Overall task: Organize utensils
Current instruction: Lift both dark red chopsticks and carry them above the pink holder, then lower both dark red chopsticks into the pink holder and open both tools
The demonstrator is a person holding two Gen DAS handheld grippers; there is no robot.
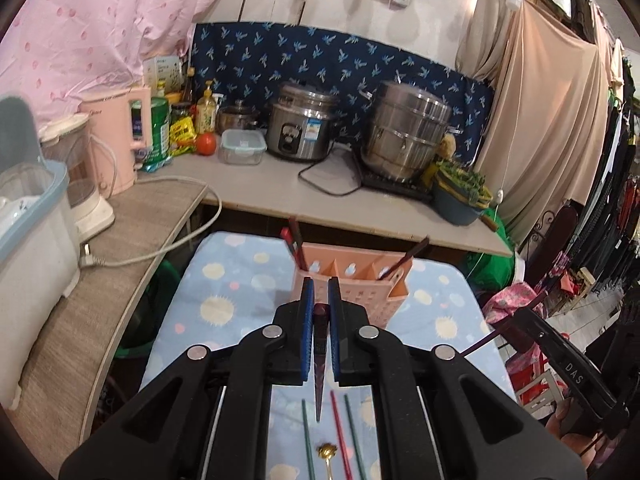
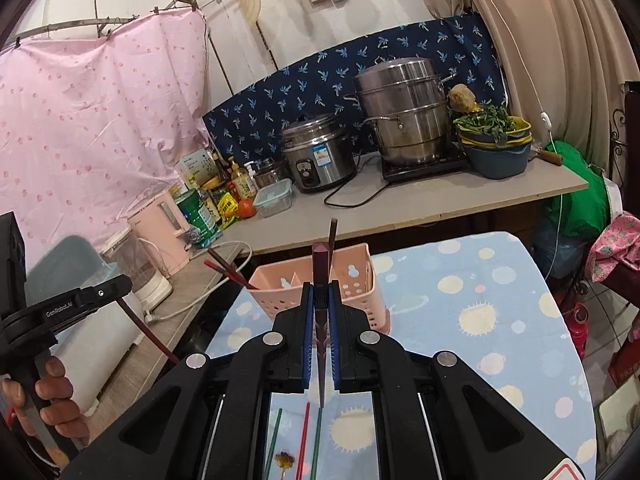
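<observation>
A blue table cloth (image 2: 500,320) with sun spots covers the near table. On it stands a pink utensil basket (image 2: 352,280) with chopsticks inside. The left gripper (image 1: 320,300) pinches one dark red chopstick (image 1: 320,344). The right gripper (image 2: 320,300) pinches another dark chopstick (image 2: 321,272). Green and red chopsticks (image 1: 340,432) lie near, with a small gold spoon (image 1: 325,456).

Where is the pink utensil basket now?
The pink utensil basket stands on the dotted cloth, just ahead of both grippers, before the counter.
</observation>
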